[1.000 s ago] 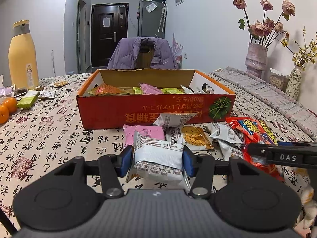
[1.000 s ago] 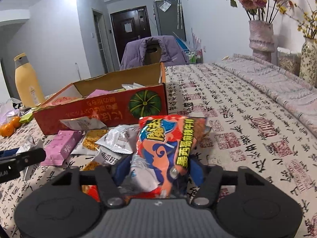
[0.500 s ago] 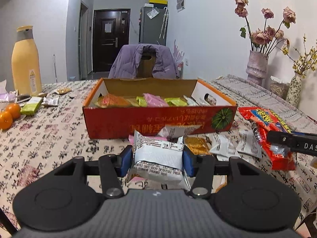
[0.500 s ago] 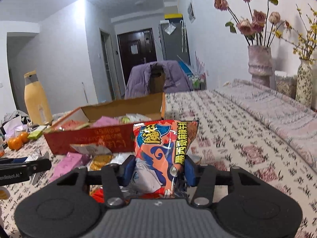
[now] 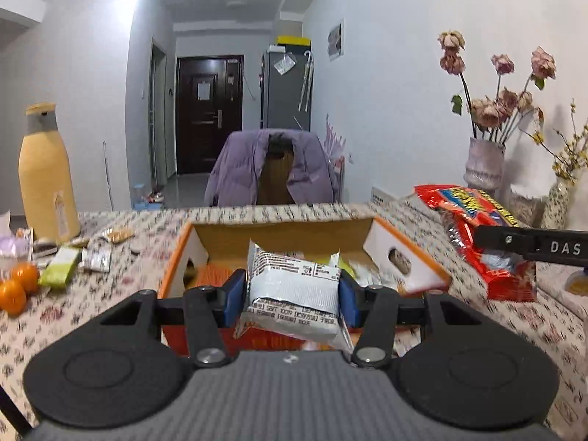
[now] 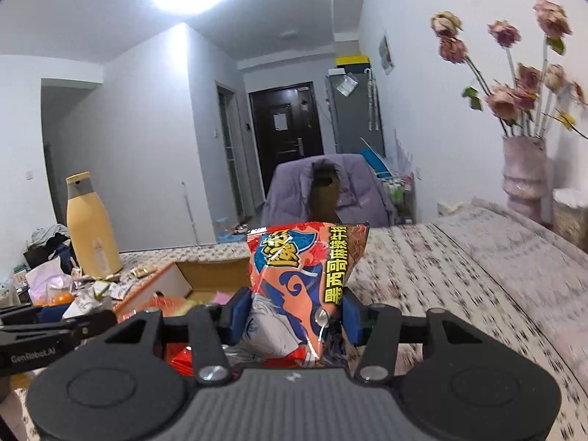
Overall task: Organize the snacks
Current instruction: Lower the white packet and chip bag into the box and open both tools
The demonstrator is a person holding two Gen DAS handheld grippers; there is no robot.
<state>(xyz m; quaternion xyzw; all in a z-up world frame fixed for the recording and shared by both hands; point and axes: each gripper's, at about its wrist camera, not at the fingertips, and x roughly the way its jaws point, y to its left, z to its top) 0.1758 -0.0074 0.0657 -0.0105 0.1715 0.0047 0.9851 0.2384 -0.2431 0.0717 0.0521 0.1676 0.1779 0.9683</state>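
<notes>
The left hand-held gripper is clamped on a silver-white foil snack packet, held in the air in front of the open red-orange cardboard box. The right hand-held gripper has just tightened its jaws on a red-and-orange crinkly snack bag, which stands upright between the blue pads, above the table and to the right of the box.

To do this well, I would carry each item over the box's rim before letting go, lower it onto a bare patch among the packets already inside, and release one side at a time so the arms do not collide.

From the left, the patterned tablecloth bears oranges, a tall yellow bottle and loose wrappers; beyond stands a chair draped with a purple jacket, and at the right a vase of dried roses.
</notes>
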